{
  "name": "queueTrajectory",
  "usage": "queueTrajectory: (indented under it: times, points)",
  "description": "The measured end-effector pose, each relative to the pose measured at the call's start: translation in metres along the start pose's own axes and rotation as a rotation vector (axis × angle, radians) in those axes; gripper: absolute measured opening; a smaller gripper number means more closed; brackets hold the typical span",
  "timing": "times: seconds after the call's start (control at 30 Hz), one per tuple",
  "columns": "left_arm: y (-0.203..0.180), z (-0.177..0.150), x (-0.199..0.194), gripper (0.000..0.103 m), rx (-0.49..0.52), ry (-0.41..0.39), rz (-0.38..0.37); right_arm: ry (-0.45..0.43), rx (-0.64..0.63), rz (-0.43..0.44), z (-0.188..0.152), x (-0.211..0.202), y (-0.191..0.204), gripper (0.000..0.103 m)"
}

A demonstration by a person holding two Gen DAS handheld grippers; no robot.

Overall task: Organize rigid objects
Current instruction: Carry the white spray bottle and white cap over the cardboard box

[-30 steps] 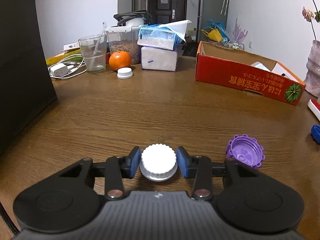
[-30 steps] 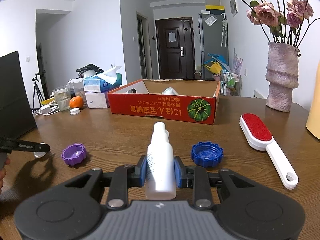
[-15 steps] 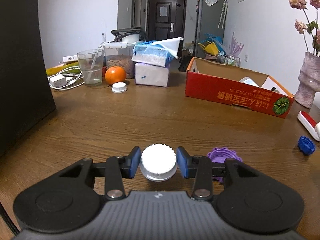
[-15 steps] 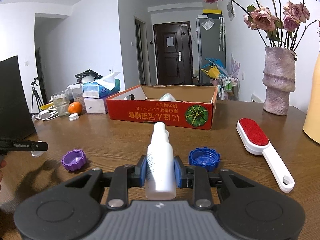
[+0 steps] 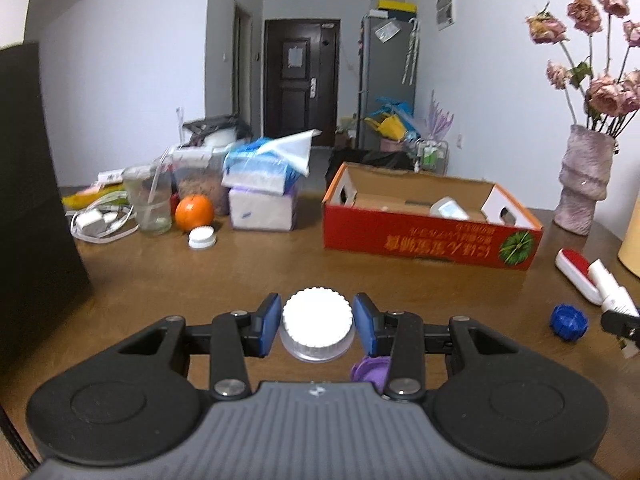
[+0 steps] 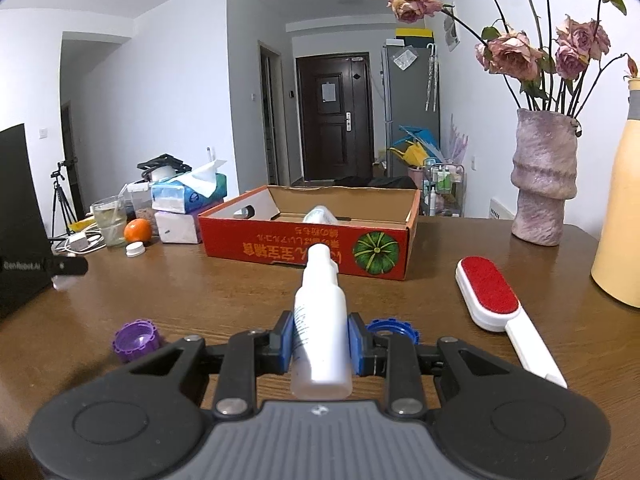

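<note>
A wood-grain desk (image 6: 240, 292) carries an open red cardboard box (image 6: 308, 252), a ribbed purple cap (image 6: 134, 338) and a notched blue cap (image 5: 568, 320). The left gripper (image 5: 316, 326) is held level above it, jaws clamping a round white cap with a knurled rim (image 5: 317, 326). The right gripper (image 6: 320, 344), also level, has its jaws closed on a smooth white spray bottle (image 6: 320, 320) pointing at the box.

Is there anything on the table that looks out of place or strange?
Mildly: the red cardboard box has its printing upside down from this side, and a purple cap and a blue cap lie loose on the wooden table, open sides up.
</note>
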State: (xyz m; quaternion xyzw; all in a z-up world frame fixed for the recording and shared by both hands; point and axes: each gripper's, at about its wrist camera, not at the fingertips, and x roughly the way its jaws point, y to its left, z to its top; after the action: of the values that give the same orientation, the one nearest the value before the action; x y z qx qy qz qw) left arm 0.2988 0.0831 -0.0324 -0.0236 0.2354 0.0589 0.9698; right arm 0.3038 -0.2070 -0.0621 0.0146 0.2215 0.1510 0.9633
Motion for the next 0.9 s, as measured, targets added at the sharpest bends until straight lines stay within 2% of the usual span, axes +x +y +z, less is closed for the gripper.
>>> queueTrajectory:
  times: [0.47,0.9]
  points:
    - [-0.032,0.033,0.018,0.041,0.046,-0.043,-0.069,-0.041,-0.013,-0.023,0.029,0.012,0.004,0.027]
    - [-0.052,0.054,0.059,0.041,0.034,-0.058,-0.157,-0.07,0.039,-0.006,0.053,0.055,0.015,0.027]
